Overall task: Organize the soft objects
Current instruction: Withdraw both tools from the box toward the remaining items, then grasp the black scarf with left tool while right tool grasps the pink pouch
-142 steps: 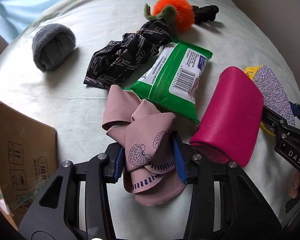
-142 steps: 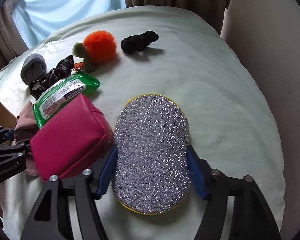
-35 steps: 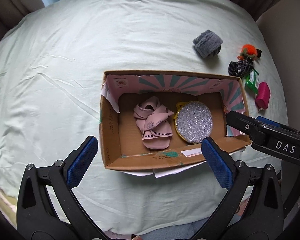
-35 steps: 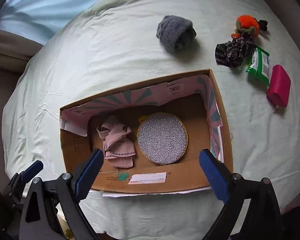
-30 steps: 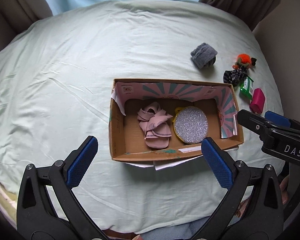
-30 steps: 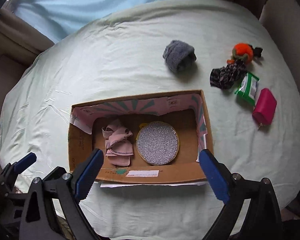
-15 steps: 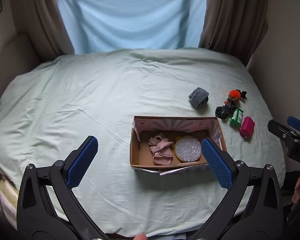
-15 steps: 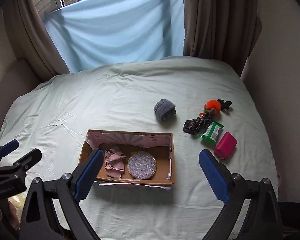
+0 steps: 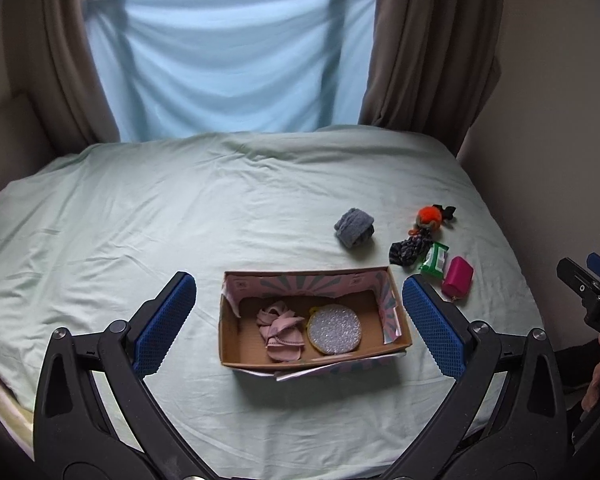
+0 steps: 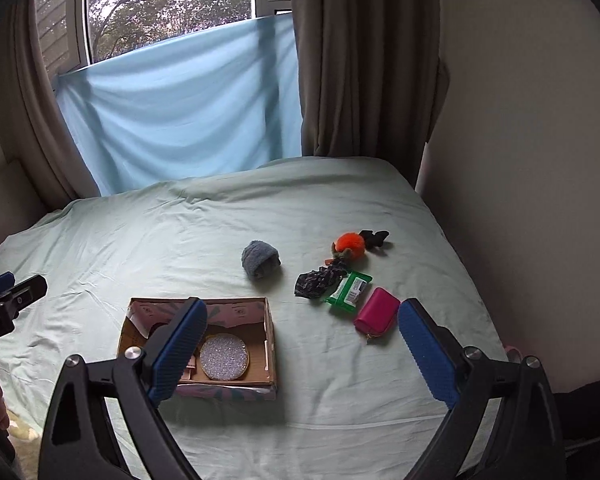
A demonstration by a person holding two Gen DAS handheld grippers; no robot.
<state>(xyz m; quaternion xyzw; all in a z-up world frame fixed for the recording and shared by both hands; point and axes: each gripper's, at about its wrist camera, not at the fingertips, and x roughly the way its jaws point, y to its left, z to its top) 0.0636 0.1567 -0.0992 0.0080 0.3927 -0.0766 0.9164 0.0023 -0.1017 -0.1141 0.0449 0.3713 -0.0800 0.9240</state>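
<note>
A cardboard box [image 9: 236,344] [image 10: 271,344] sits on the pale green bed and holds a pink cloth [image 9: 281,330] and a glittery silver sponge [image 9: 334,329] [image 10: 224,357]. To its right on the sheet lie a grey rolled sock [image 9: 354,227] [image 10: 260,259], an orange pompom toy [image 9: 429,216] [image 10: 350,243], a black patterned cloth [image 9: 408,250] [image 10: 317,280], a green wipes pack [image 9: 434,260] [image 10: 349,289] and a pink pouch [image 9: 457,275] [image 10: 377,310]. My left gripper [image 9: 300,320] and right gripper [image 10: 302,344] are both open, empty and held well back above the near edge of the bed.
The bed sheet [image 9: 180,208] stretches far left and back. A blue cloth [image 9: 228,60] hangs over the window between brown curtains [image 9: 428,48]. A wall [image 10: 532,160] runs close along the right side of the bed.
Both grippers have pulled up and back from the box, so the whole bed and the window now show. The cloth and sponge lie in the box, released.
</note>
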